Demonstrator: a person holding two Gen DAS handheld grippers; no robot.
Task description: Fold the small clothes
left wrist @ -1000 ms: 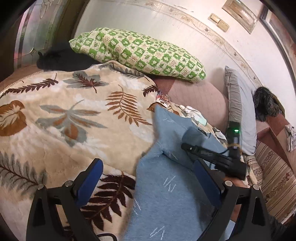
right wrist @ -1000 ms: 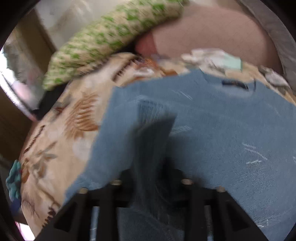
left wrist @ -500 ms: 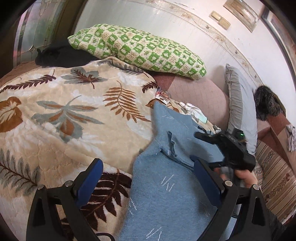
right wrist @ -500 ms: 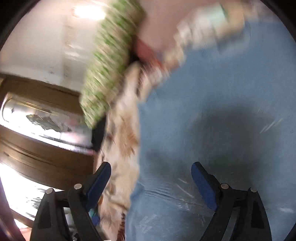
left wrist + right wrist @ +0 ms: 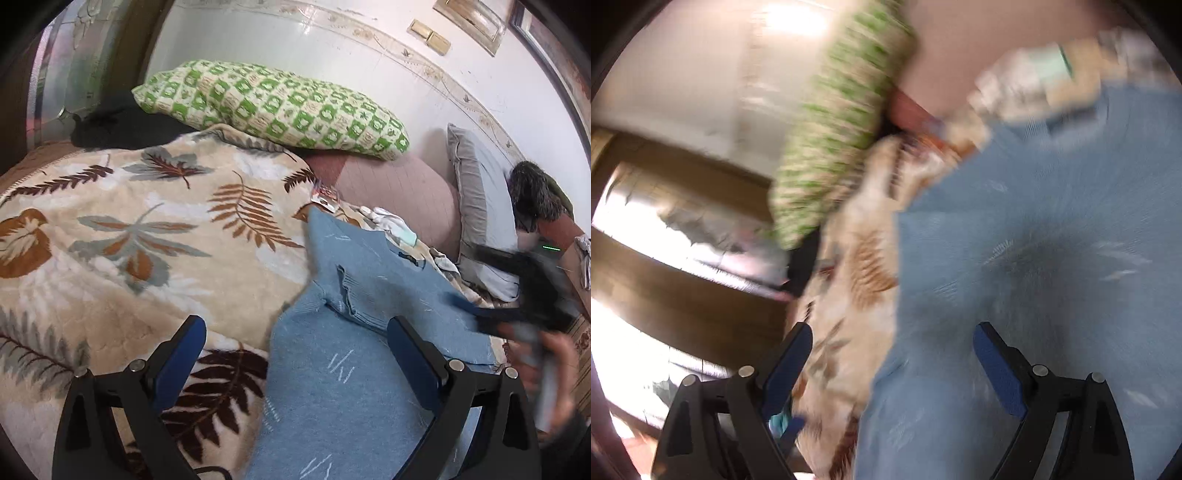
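Fold barely begun: your blue sweater [image 5: 369, 332] lies spread on the bed's leaf-print blanket [image 5: 129, 258] with one sleeve [image 5: 354, 291] laid across its body, while your left claw [image 5: 295, 354] and right claw [image 5: 892, 354] both gape wide, holding nothing.

The left gripper [image 5: 295, 354] has black angular arms, blue pads [image 5: 181, 365] and round silver screws. The right gripper [image 5: 892, 362] looks the same, with black arms and blue pads. A bare-skinned hand [image 5: 550, 365], blurred, grips a grey handle.
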